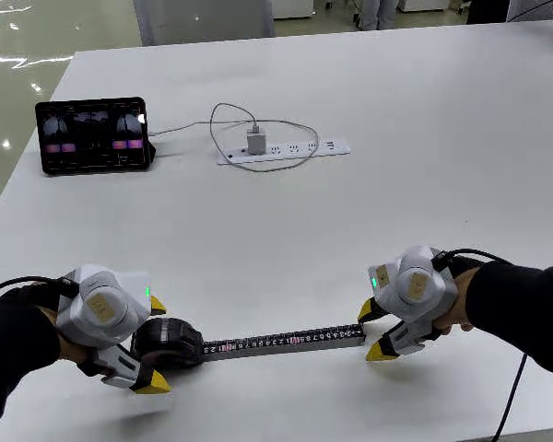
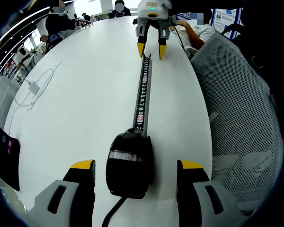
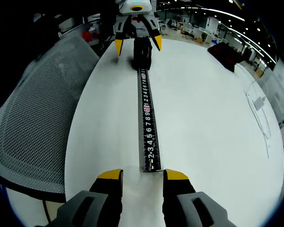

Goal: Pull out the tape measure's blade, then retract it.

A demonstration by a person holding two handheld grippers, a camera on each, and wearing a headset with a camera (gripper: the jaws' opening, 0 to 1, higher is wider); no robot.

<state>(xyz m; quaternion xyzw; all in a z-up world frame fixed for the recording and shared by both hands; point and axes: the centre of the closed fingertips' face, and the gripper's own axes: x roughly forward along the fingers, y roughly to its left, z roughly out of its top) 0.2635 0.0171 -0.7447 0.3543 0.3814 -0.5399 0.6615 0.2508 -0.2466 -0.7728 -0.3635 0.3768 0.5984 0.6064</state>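
A black tape measure case (image 1: 168,343) lies on the white table (image 1: 286,221) near its front edge. Its dark blade (image 1: 286,342) is pulled out flat to the right. My left gripper (image 1: 154,343) is open, its yellow-tipped jaws on either side of the case (image 2: 130,163) with a gap on both sides. My right gripper (image 1: 372,332) is open at the blade's free end (image 3: 150,166), which lies just ahead of its jaws. In the left gripper view the blade (image 2: 144,87) runs to the right gripper (image 2: 151,50). In the right gripper view the blade (image 3: 147,118) runs back to the case (image 3: 143,53).
A tablet (image 1: 93,134) stands at the back left. A white power strip (image 1: 286,149) with a charger and looped cable (image 1: 258,124) lies behind the middle. A mesh chair (image 2: 236,109) sits beside the table's front edge. People sit at the table's far end (image 2: 61,21).
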